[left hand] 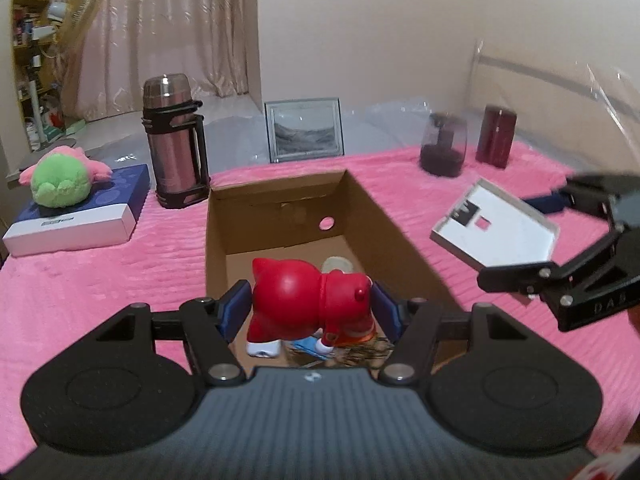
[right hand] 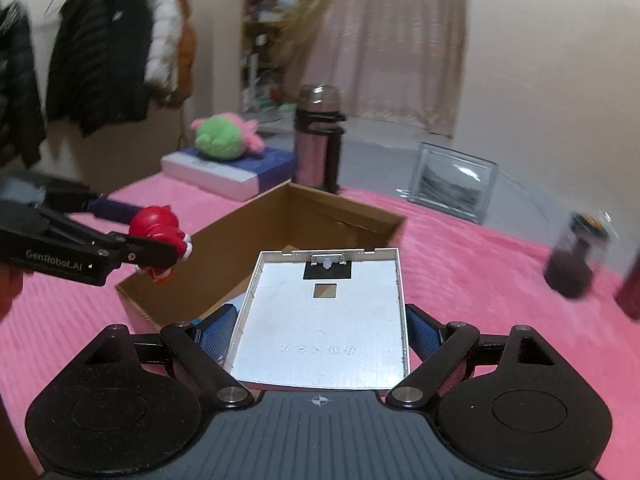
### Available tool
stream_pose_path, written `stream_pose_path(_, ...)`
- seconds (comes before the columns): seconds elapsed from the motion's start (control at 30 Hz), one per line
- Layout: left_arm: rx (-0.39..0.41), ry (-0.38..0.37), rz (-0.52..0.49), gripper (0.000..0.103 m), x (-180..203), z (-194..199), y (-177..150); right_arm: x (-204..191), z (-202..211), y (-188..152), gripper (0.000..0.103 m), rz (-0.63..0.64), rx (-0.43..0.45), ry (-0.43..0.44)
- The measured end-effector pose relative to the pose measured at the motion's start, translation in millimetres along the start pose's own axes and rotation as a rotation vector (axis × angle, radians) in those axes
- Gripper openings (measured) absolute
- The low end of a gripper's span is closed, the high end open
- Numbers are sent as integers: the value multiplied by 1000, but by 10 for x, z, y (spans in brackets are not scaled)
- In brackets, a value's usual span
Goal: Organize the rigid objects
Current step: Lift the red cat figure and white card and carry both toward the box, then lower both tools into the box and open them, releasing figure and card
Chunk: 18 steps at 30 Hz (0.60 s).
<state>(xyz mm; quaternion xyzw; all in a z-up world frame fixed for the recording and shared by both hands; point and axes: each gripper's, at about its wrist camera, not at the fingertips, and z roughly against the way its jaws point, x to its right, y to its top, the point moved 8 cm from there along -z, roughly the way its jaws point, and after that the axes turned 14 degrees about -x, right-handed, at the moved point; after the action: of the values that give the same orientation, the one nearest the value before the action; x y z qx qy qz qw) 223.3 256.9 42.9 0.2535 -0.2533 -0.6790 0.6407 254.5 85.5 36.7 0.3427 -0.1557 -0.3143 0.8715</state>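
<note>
A shiny red toy cat (left hand: 310, 300) is sitting between the two blue pads of the left gripper (left hand: 312, 312), squeezed on both sides. It is tipping forward, with its white feet hanging down, right over the open brown cardboard box (left hand: 280, 216). A flat white tray with a thin raised rim (right hand: 324, 320) is lying between the blue pads of the right gripper (right hand: 320, 336), gripped by its two long edges. Its far end is reaching over the near wall of the box.
</note>
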Motion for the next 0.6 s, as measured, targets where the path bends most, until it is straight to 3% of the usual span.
stream_pose_path(0.37,-129,-30,-216,61,-157,-781,283,37,-974,511,85,293,-137,34)
stream_pose_path(0.6,-222,-7,-343,61,-181,-1256,392,77,-1473,629,85,471,-221,-11)
